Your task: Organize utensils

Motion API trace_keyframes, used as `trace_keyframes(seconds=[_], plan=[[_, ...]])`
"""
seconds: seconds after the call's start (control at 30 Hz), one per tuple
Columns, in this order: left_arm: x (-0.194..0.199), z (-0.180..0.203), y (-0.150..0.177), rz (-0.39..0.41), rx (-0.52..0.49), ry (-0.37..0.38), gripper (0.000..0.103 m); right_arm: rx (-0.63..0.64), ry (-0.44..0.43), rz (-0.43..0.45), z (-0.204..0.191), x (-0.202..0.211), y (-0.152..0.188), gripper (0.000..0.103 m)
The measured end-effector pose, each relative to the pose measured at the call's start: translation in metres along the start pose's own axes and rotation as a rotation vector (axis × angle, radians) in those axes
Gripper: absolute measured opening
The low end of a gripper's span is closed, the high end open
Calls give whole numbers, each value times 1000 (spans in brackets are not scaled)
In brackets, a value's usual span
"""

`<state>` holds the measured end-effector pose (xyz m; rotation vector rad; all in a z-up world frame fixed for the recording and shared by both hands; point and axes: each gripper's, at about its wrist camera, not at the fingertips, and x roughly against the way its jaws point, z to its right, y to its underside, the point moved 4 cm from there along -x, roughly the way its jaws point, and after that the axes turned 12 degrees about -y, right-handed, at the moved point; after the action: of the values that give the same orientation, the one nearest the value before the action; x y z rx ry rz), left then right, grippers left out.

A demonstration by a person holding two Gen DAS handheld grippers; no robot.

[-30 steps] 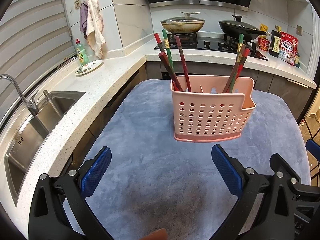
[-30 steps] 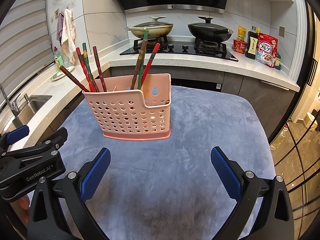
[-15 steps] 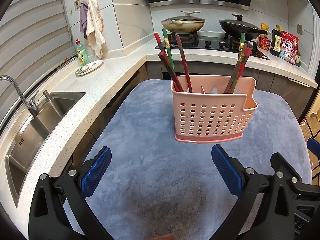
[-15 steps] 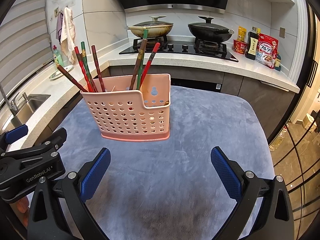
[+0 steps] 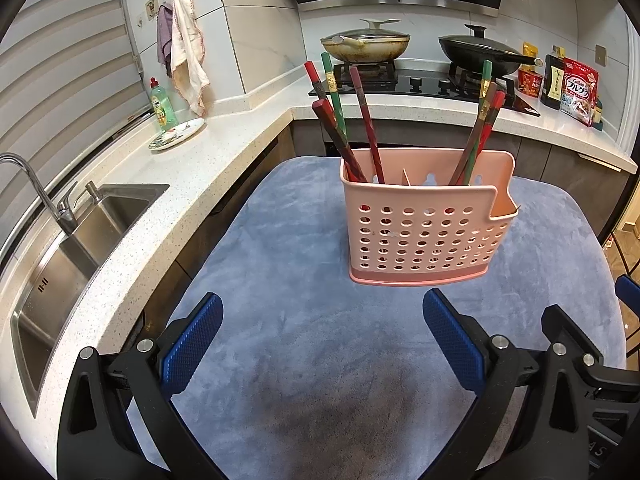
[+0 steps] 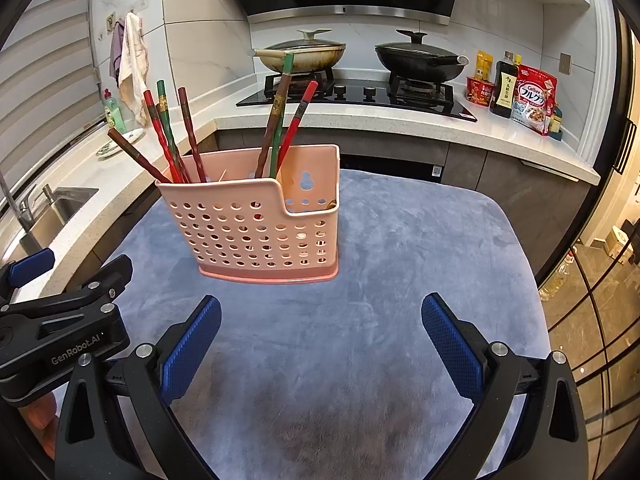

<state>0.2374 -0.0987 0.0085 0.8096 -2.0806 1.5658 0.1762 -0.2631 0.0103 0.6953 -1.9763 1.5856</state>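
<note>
Left wrist view: left gripper (image 5: 322, 338) spread wide, empty; pink holder (image 5: 428, 220) with chopsticks (image 5: 362, 120) upright at 12 o'clock on the blue mat (image 5: 280, 280).

Right wrist view: right gripper (image 6: 320, 338) likewise wide, empty; holder at 11 o'clock.

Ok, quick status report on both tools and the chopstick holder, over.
Left tool open, empty. Right tool open, empty. Pink holder upright on blue mat, chopsticks standing in two compartments. Nothing in the way.

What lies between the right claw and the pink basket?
Only bare blue cloth lies between the open right claw and the pink basket, as the right wrist view shows.
</note>
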Motion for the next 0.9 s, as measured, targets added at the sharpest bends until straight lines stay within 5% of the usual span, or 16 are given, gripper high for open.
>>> trace_keyframes(seconds=[0.9], plan=[[-2, 2, -1, -3, 0, 11, 96, 0, 2, -3, 3, -4, 1, 97]])
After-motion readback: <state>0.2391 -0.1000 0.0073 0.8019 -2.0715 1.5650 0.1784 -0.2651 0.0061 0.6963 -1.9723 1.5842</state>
